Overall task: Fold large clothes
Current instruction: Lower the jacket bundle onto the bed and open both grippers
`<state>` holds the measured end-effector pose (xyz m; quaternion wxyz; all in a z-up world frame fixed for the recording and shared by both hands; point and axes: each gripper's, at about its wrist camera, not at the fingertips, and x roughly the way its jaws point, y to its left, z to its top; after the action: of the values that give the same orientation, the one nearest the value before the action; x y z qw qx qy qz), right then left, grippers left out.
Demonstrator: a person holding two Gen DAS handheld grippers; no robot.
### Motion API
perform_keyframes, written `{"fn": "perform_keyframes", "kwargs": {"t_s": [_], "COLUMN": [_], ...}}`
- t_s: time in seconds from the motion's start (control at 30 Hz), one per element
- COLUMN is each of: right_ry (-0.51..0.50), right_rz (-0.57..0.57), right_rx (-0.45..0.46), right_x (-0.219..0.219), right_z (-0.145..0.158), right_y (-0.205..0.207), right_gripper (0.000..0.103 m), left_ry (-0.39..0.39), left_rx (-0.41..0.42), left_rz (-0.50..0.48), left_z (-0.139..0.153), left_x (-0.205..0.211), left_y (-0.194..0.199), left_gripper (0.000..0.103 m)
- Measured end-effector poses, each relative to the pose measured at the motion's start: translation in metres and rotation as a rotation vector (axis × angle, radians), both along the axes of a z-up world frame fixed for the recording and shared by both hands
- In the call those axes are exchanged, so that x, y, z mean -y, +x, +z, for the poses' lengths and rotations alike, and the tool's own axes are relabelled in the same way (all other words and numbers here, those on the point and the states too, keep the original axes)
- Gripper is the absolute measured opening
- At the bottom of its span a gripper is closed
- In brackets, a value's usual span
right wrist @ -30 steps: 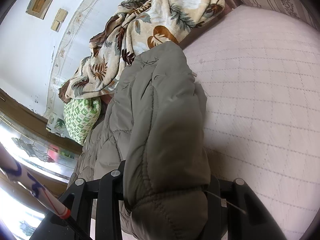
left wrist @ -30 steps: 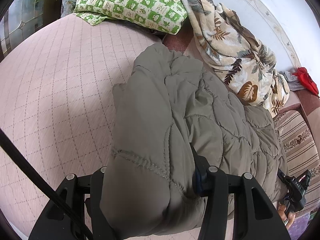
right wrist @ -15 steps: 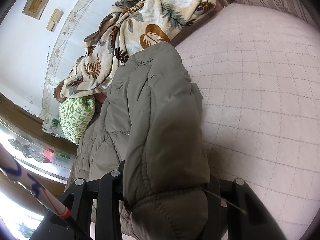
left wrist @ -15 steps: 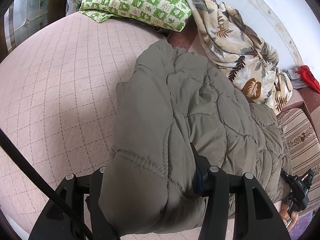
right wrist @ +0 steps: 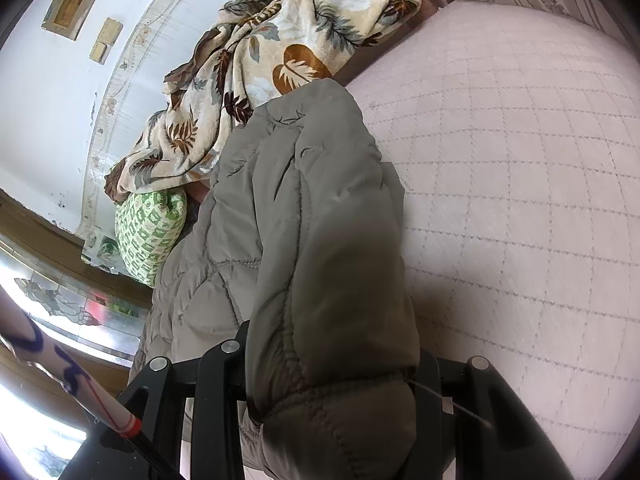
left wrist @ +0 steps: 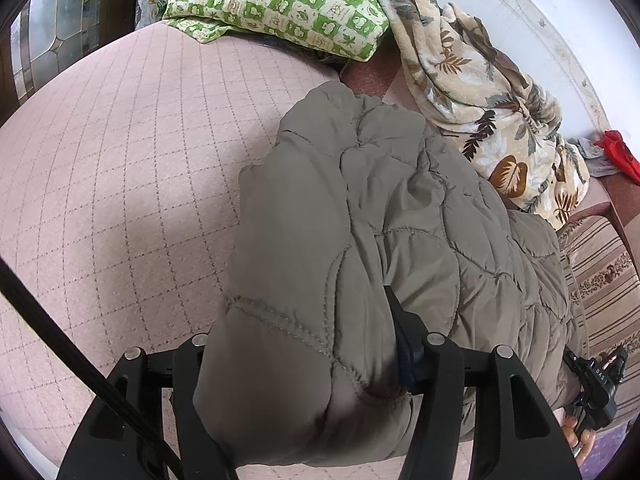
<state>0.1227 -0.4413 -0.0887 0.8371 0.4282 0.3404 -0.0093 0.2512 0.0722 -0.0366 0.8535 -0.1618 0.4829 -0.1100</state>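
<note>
Item: quilted grey-green jacket (left wrist: 360, 216), lying bunched on the pink quilted bed (left wrist: 120, 200), its far end near a leaf-print blanket (left wrist: 472, 80) and a green checked pillow (left wrist: 280, 0).

Left tongs (left wrist: 308, 356): pinching a thick fold of the jacket.

Right tongs (right wrist: 332, 364): pinching another padded edge; also visible at the left view's corner.

Risk: the slick, puffy padding may slide out of either grip when lifted, since each bite is bulky; uneven pulling would skew the fold or drag the jacket against the blanket.
</note>
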Motion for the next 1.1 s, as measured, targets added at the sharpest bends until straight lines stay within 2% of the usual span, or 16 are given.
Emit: {"fn": "perform_keyframes", "kwargs": {"t_s": [0.17, 0.4, 0.53, 0.6, 0.7, 0.83, 0.87, 0.97, 1.03, 1.1], "right_ry": [0.015, 0.037, 0.047, 0.026, -0.087, -0.239, -0.263, -0.314, -0.331, -0.338], "right_rz": [-0.024, -0.18, -0.284, -0.297, -0.29, -0.214, -0.186, -0.094, -0.01, 0.053], "right_rx": [-0.011, -0.011, 0.027, 0.039, 0.036, 0.021, 0.026, 0.046, 0.057, 0.06], "right_x": [0.002, 0.01, 0.018, 0.019, 0.01, -0.016, -0.025, -0.053, -0.078, -0.099], "right_z": [-0.005, -0.004, 0.006, 0.015, 0.035, 0.059, 0.065, 0.082, 0.092, 0.095], "right_y": [-0.002, -0.036, -0.075, -0.089, -0.112, -0.116, -0.113, -0.089, -0.058, -0.027], "right_gripper": [0.048, 0.069, 0.078, 0.078, 0.078, 0.078, 0.076, 0.064, 0.053, 0.051], "left_ry": [-0.035, -0.143, -0.087, -0.051, 0.014, 0.072, 0.101, 0.162, 0.168, 0.158], "left_rx": [-0.036, -0.079, -0.031, 0.003, 0.042, 0.062, 0.073, 0.084, 0.069, 0.055], "left_rz": [0.001, 0.003, 0.049, 0.056, 0.059, -0.011, -0.031, -0.084, -0.122, -0.149], "left_z": [-0.001, 0.011, 0.028, 0.041, 0.06, 0.078, 0.081, 0.08, 0.073, 0.064], "left_x": [-0.006, -0.03, -0.048, -0.058, -0.066, -0.047, -0.037, -0.002, 0.022, 0.043], "left_y": [0.001, -0.016, -0.031, -0.04, -0.053, -0.061, -0.063, -0.058, -0.048, -0.035], "left_gripper": [0.062, 0.063, 0.067, 0.067, 0.067, 0.067, 0.067, 0.067, 0.067, 0.067]}}
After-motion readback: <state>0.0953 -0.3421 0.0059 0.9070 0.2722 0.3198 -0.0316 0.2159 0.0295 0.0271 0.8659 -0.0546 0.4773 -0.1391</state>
